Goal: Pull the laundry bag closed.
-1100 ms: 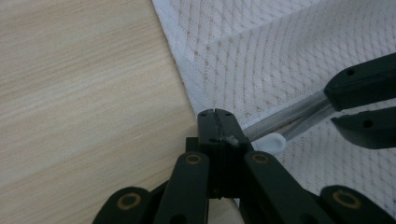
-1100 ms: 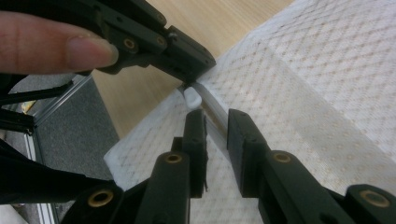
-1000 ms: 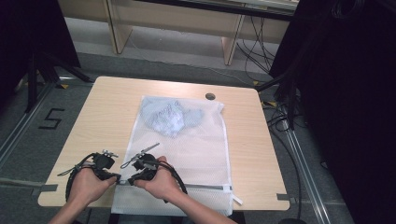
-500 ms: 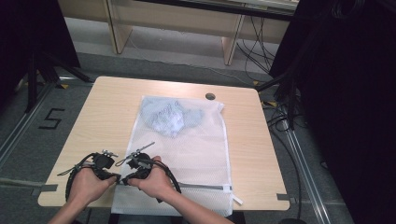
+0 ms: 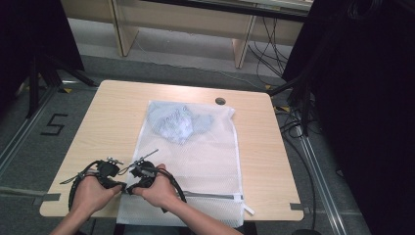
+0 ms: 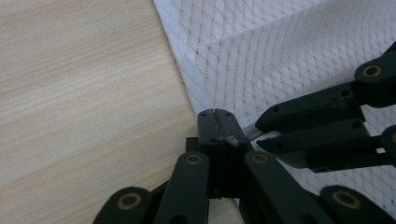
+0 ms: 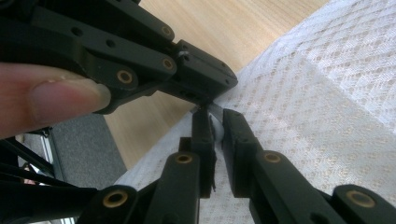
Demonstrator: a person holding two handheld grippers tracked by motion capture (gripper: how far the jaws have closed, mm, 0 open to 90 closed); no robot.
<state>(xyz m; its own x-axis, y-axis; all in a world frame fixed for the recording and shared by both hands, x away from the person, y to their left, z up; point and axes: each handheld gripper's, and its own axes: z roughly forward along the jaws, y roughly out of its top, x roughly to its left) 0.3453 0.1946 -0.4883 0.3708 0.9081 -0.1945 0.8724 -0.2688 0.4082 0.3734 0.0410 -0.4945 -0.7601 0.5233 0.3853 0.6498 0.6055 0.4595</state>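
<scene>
Mesh laundry bag (image 5: pixel 195 161) lies flat down the middle of the table (image 5: pixel 112 117), a pale blue garment (image 5: pixel 178 121) inside its far end. At its near left corner the left gripper (image 6: pixel 215 122) has its jaws pressed together on the bag's edge. Touching it, the right gripper (image 7: pixel 214 122) has its jaws nearly closed, pinching the small metal zipper pull (image 7: pixel 212 108).

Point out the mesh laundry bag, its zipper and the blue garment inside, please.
Mesh laundry bag (image 5: pixel 215 156), high view, on its bare white middle panel.
Zipper (image 5: pixel 215 196), high view, on the grey strip near the bag's near end.
Blue garment (image 5: pixel 178 122), high view, on its crumpled centre.
</scene>
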